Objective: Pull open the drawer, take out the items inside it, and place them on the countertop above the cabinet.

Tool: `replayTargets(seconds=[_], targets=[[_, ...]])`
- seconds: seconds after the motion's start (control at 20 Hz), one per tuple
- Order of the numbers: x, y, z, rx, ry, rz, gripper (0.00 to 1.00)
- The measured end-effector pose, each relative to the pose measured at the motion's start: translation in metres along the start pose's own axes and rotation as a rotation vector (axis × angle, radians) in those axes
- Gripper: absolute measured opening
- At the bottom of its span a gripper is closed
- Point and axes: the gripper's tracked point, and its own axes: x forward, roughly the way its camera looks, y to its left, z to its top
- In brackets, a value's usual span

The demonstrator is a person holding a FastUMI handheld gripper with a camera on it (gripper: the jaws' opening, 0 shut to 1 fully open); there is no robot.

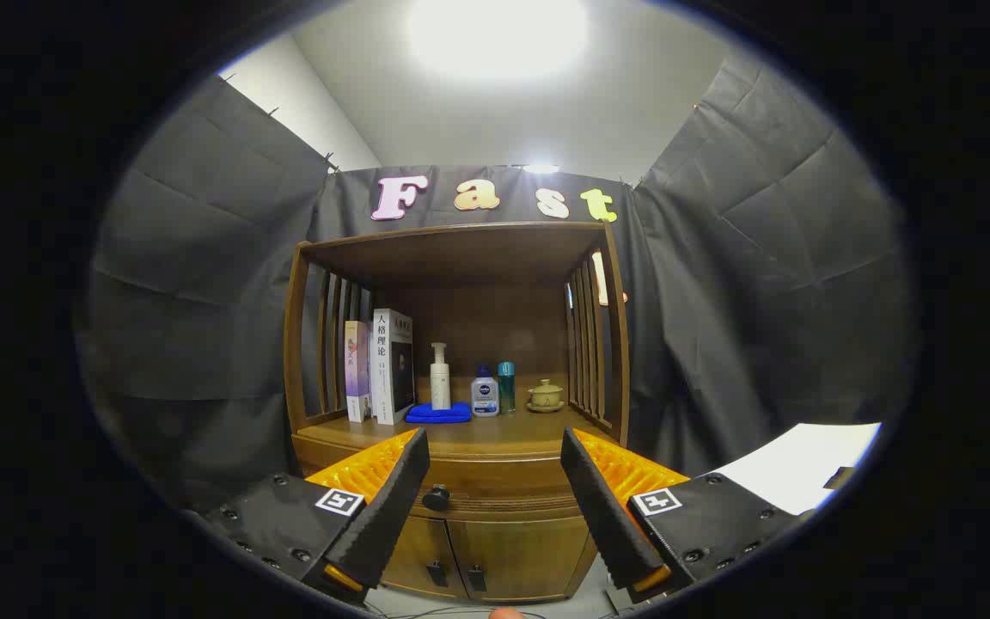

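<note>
Gripper view: the gripper [495,481] is being held level, fingers [392,507] spread wide and grasping nothing, before the closed drawer [495,492]; its knob [436,497] lies between them. Book [392,365] spines are carrying unreadable writing.

Hidden and cut-off parts

The fingers [495,507] stand apart and cover both ends of the shut drawer [495,488]; its contents are hidden.

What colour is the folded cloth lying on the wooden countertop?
Bright blue; the folded cloth shows best in the gripper view, beyond the open gripper.
</note>
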Motion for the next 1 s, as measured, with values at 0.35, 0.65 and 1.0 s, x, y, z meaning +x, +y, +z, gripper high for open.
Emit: replayTargets(seconds=[0.35,0.65,1.0], targets=[[0.012,0.006,-0.014,-0.03,-0.001,0.008,0.98],[0.04,0.029,-0.046,-0.059,0.024,0.039,0.98],[0.084,0.059,-0.105,-0.061,0.105,0.074,0.98]])
